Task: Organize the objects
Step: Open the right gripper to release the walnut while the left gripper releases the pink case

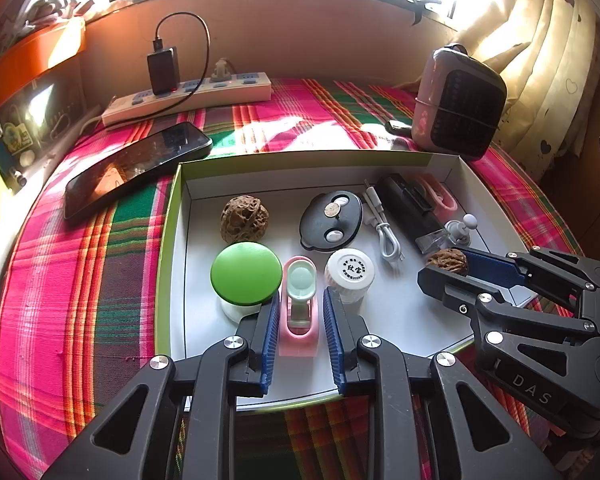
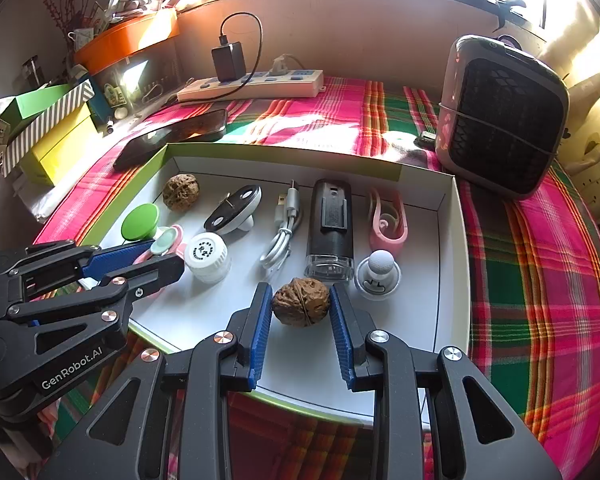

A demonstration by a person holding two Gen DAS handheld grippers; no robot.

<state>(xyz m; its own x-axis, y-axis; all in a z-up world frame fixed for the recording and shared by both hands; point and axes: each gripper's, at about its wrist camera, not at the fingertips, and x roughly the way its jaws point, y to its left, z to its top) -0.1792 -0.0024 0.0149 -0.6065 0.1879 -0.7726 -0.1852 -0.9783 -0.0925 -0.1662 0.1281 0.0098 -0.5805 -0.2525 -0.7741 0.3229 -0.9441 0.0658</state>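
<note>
Most items already sit in the tray [image 1: 452,164]. The left gripper [image 1: 298,312] stands slightly spread around the pink clip [image 1: 299,312], lower centre; the right gripper [image 2: 300,308] pinches a walnut [image 2: 300,302] just above the tray floor.

Woven plaid cloth [image 2: 540,280], matt, covered the table. On it lay a shallow cardboard box lid [image 1: 440,160] with a smooth white paper lining. Inside the lid: two rough, deeply wrinkled walnuts, one at the rear left [image 1: 244,220], one at the front right [image 2: 301,302]; a glossy green plastic cap [image 1: 246,273]; a smooth pink plastic holder [image 1: 299,320]; a ribbed white plastic jar [image 1: 349,276]; a glossy black plastic case [image 2: 330,216]. Behind the lid lay a glossy glass-faced phone [image 1: 136,166]. Gripper pads [image 2: 260,328] were ribbed blue rubber on matt black plastic.
</note>
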